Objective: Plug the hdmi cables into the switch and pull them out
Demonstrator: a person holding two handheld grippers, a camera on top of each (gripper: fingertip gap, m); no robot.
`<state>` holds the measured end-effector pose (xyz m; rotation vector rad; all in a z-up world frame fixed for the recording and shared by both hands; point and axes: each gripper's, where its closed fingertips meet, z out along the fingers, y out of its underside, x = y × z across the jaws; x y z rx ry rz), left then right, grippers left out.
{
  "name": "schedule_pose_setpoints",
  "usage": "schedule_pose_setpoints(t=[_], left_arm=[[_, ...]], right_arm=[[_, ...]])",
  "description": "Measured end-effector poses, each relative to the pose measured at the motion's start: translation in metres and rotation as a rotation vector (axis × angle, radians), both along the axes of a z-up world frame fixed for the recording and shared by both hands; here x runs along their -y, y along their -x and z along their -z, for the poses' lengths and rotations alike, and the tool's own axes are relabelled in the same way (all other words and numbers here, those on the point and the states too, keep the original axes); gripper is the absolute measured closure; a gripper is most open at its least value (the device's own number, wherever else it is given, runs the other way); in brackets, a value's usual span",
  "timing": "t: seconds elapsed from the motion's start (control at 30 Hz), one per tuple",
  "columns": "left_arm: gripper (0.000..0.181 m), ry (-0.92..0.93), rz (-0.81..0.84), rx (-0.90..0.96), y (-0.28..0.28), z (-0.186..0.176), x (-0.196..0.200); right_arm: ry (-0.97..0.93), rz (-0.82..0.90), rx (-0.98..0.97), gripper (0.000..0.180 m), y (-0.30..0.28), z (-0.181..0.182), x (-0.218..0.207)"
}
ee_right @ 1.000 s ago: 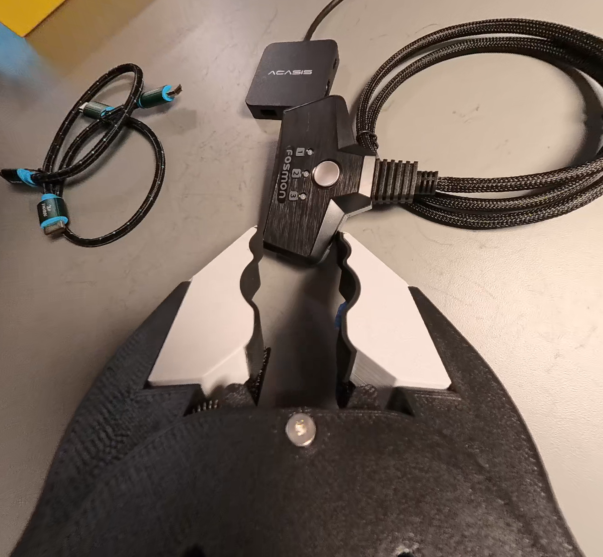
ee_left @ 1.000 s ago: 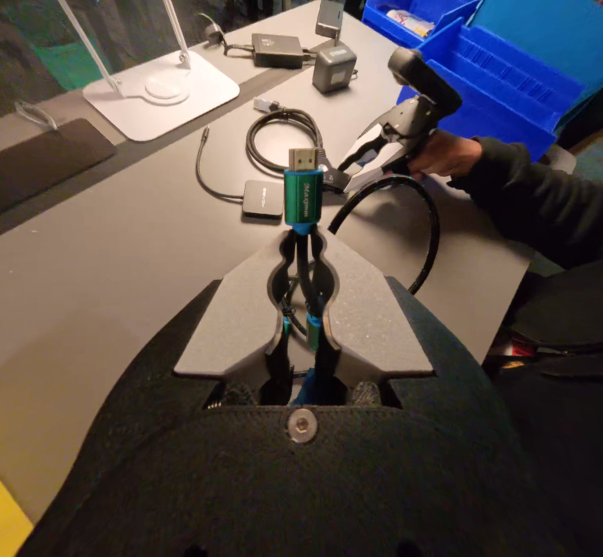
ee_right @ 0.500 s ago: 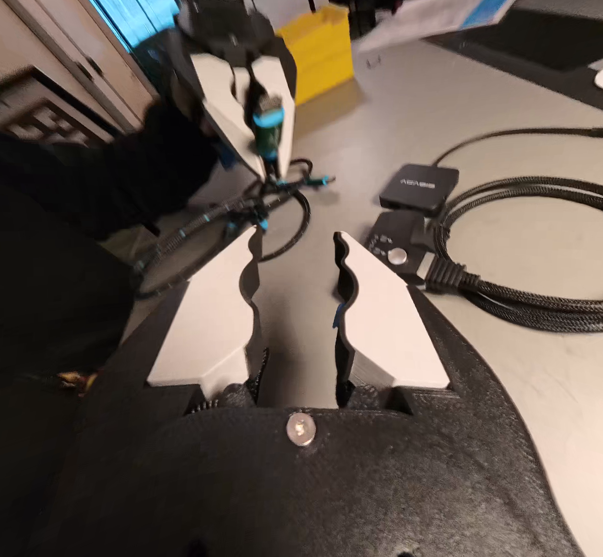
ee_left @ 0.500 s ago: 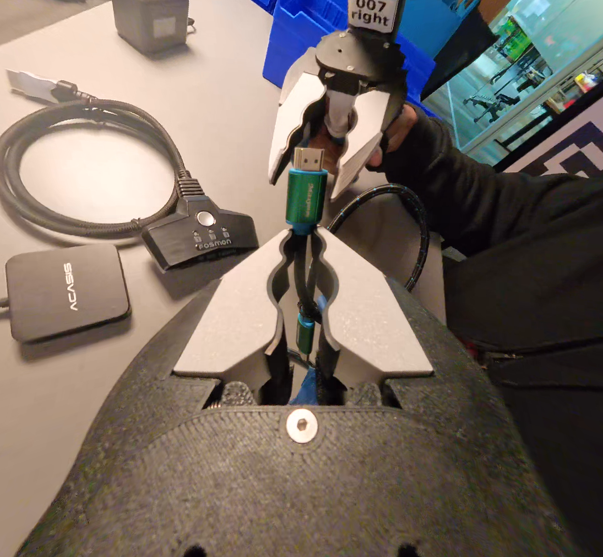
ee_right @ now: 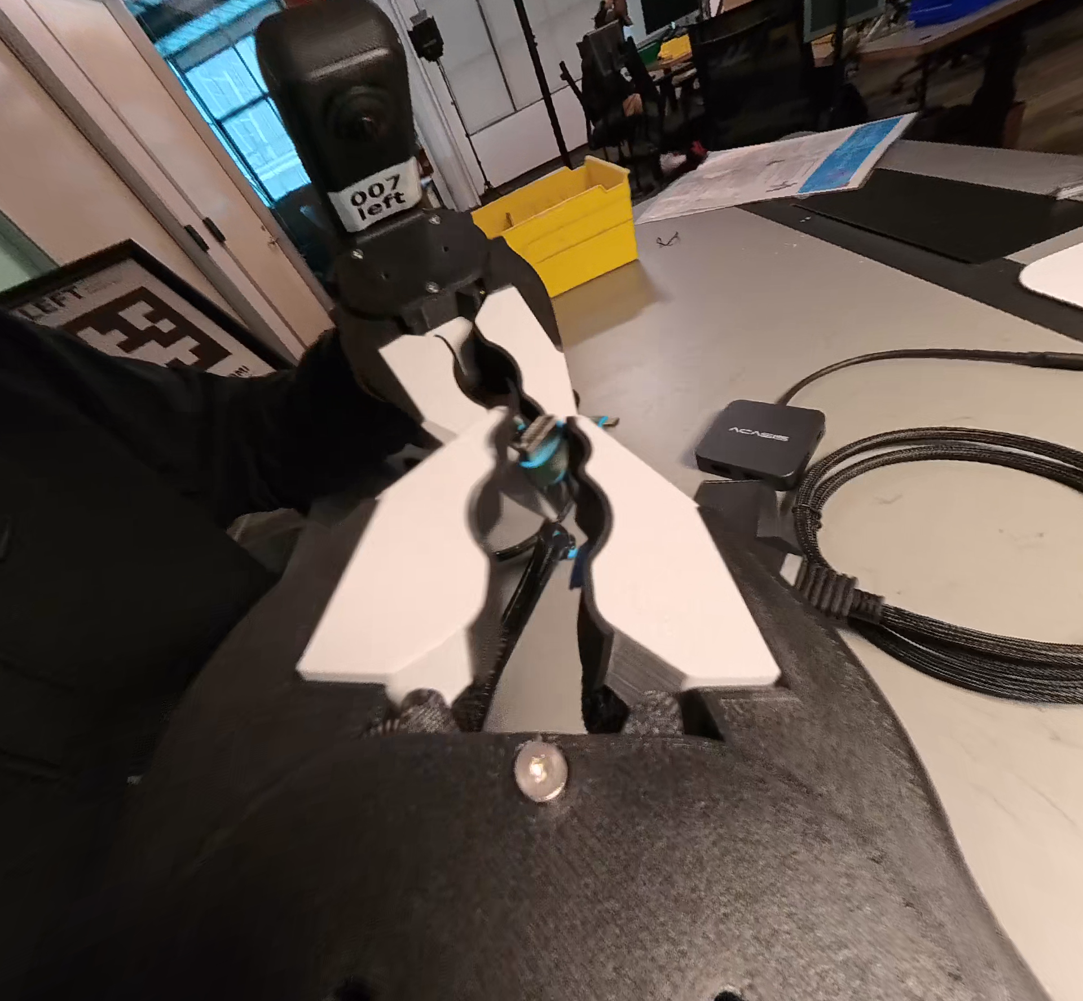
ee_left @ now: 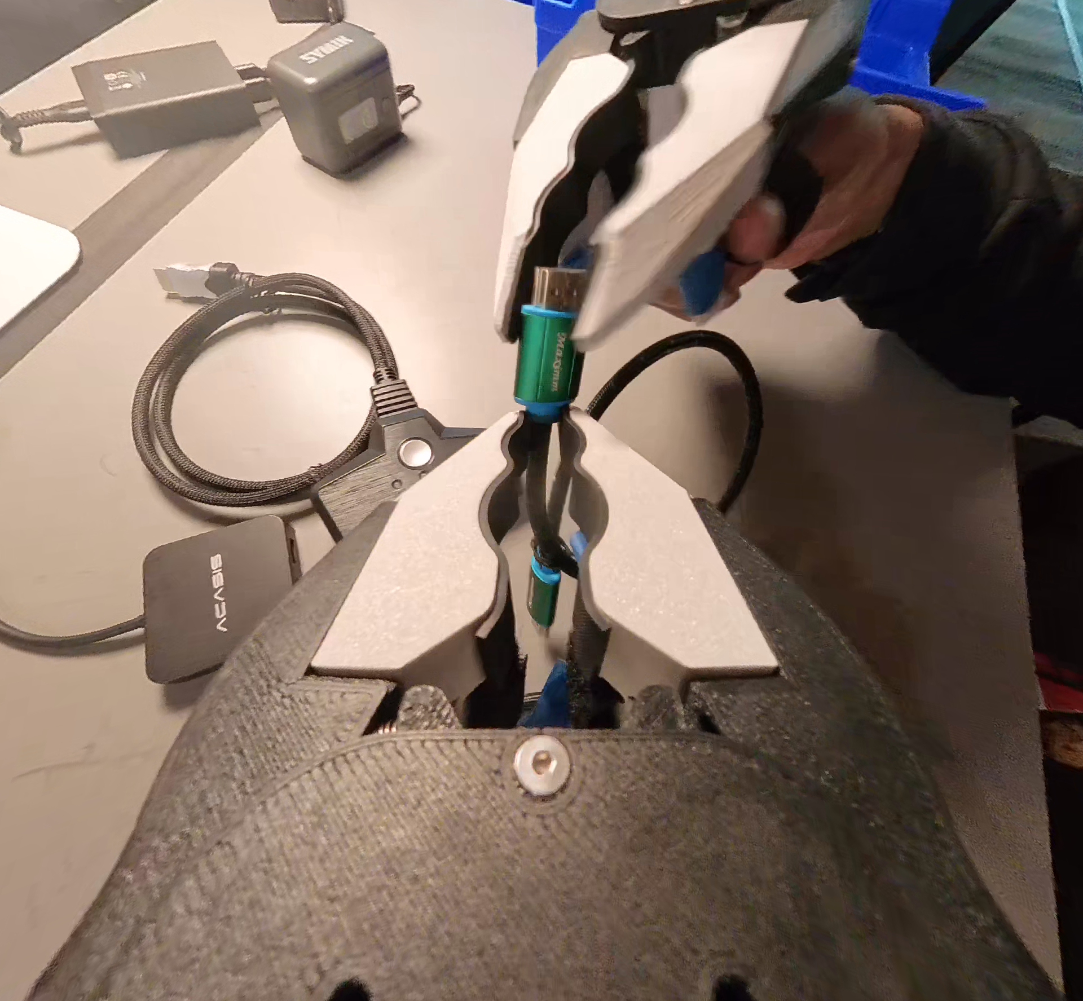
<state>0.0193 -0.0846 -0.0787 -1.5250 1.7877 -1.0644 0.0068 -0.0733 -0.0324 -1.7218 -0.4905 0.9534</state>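
The left gripper (ee_left: 544, 416) is pinching the braided cable just below the green HDMI plug (ee_left: 548, 360), holding it upright above the worktop's (ee_left: 351, 246) near edge. The right gripper (ee_right: 530, 428), narrowed but not clamped, is straddling that plug. The shell looks rigid and smooth while the cable flexes, so gripping the shell's flat sides seems best; the switch (ee_left: 375, 475) is lying below.

Writing shows on five things: gold script along the green plug (ee_left: 548, 355), white lettering on the flat black box (ee_left: 217, 598), pale letters on the grey cube charger (ee_left: 337, 94), a black-on-white sticker (ee_right: 375, 199) on the black camera (ee_right: 343, 88) – and a framed black-and-white sign (ee_right: 135, 322).
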Motion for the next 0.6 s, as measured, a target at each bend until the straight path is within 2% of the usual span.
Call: schedule_pose_setpoints(t=[0.03,0.13,0.23,0.37,0.47,0.57,0.6], left_arm=[[0.171,0.011,0.005,0.002,0.001,-0.001,0.002],[0.17,0.143,0.051,0.054,0.007,-0.012,0.009],[0.143,0.376,0.105,0.135,0.013,-0.027,0.006],[0.123,0.717,0.231,0.197,0.02,-0.039,0.01],[0.133,0.788,0.324,0.234,0.021,-0.047,0.023],[0.169,0.717,0.333,0.251,0.018,-0.047,0.029],[0.169,0.677,0.308,0.26,0.017,-0.047,0.026]], right_arm=[[-0.009,-0.002,0.003,0.166,0.0,-0.001,0.0],[-0.059,-0.04,-0.028,0.167,0.003,-0.009,0.006],[-0.087,-0.065,-0.077,0.168,0.004,-0.015,0.008],[-0.161,-0.123,-0.151,0.168,0.011,-0.029,0.016],[-0.215,-0.143,-0.147,0.168,0.017,-0.033,0.019],[-0.244,-0.13,-0.139,0.168,0.017,-0.033,0.019],[-0.248,-0.109,-0.153,0.168,0.014,-0.034,0.016]])
